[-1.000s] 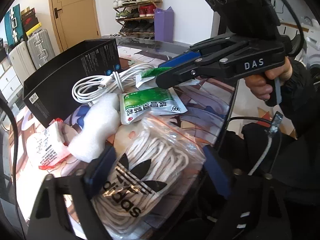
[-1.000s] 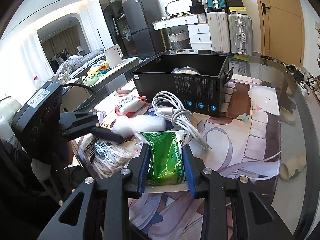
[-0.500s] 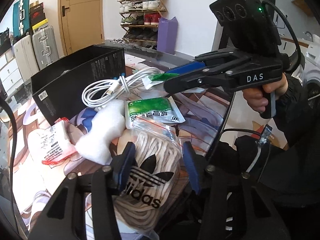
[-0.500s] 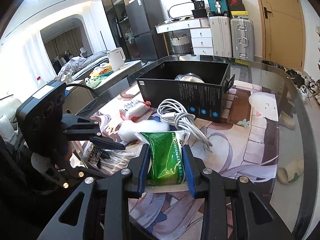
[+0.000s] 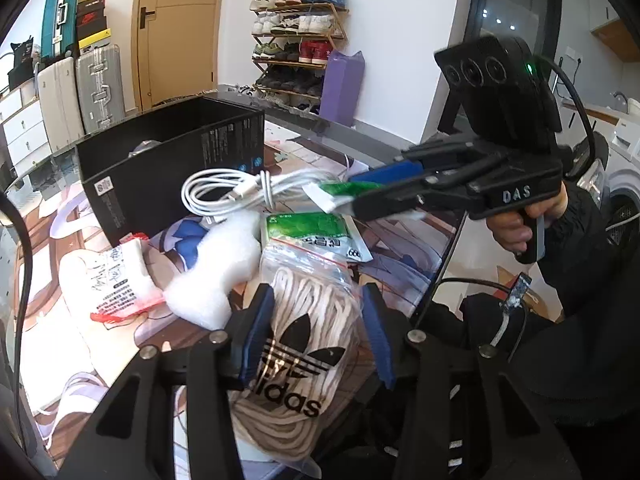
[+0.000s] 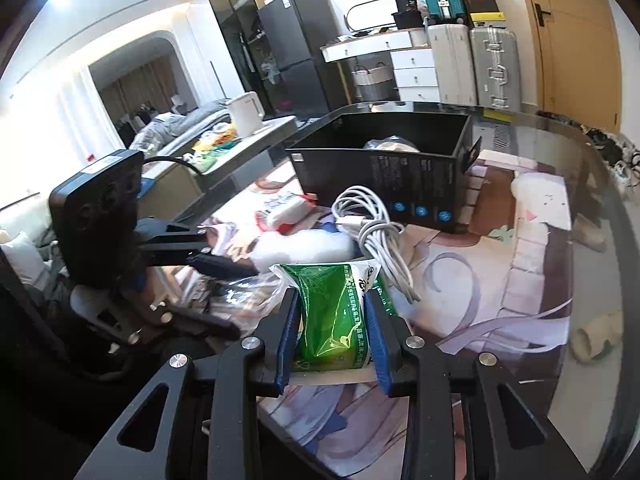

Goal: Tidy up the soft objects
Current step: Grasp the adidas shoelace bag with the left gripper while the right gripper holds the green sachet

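We hold two soft packs at once. Our left gripper (image 5: 316, 332) is closed on the clear zip bag of cream cord (image 5: 308, 320) printed with a black Adidas logo, its blue pads pressing the bag's sides at the near edge of the tabletop (image 6: 560, 280). Our right gripper (image 6: 332, 328) clamps a green-and-white sachet (image 6: 332, 312), crumpled between the pads and lifted above the mat near that same edge.

A second green sachet (image 5: 316, 236) lies flat just behind the cord bag. Left of it rests a lump of white foam (image 5: 216, 268), touching the bag, and beyond the foam a white tissue pack with red trim (image 5: 112, 284).

The open black box (image 6: 384, 184) stands farther back toward the far edge, with a wrapped item inside. A coiled white cable (image 6: 368, 224) lies against the box's front wall, between the box and both grippers. The right side of the tabletop shows only the printed mat.
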`<state>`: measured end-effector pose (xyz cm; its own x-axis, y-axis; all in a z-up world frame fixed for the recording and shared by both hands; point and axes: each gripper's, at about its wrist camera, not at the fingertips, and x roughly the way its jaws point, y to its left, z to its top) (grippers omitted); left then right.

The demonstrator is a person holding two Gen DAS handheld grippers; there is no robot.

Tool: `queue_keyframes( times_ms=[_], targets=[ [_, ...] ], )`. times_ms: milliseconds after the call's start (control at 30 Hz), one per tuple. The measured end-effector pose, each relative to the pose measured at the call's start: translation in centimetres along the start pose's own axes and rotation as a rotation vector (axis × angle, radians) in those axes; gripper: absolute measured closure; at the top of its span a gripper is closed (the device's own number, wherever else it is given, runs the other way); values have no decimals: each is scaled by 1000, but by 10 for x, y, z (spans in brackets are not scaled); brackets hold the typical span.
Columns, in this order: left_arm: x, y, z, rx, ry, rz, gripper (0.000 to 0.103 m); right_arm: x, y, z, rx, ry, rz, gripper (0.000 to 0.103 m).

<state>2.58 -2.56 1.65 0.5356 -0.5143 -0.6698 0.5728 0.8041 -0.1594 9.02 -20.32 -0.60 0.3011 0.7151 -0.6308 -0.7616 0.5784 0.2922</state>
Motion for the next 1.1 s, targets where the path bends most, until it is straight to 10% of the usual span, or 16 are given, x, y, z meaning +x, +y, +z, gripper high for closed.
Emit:
queue_keyframes(
  times_ms=[733,1100],
  targets=[
    [-32,11,17,-52,-112,6,60,-45,-2,5,110,-223,406,71],
    [-42,15,22,-54,-134,25,60,-37,11,5,62,-128,143,70]
  ],
)
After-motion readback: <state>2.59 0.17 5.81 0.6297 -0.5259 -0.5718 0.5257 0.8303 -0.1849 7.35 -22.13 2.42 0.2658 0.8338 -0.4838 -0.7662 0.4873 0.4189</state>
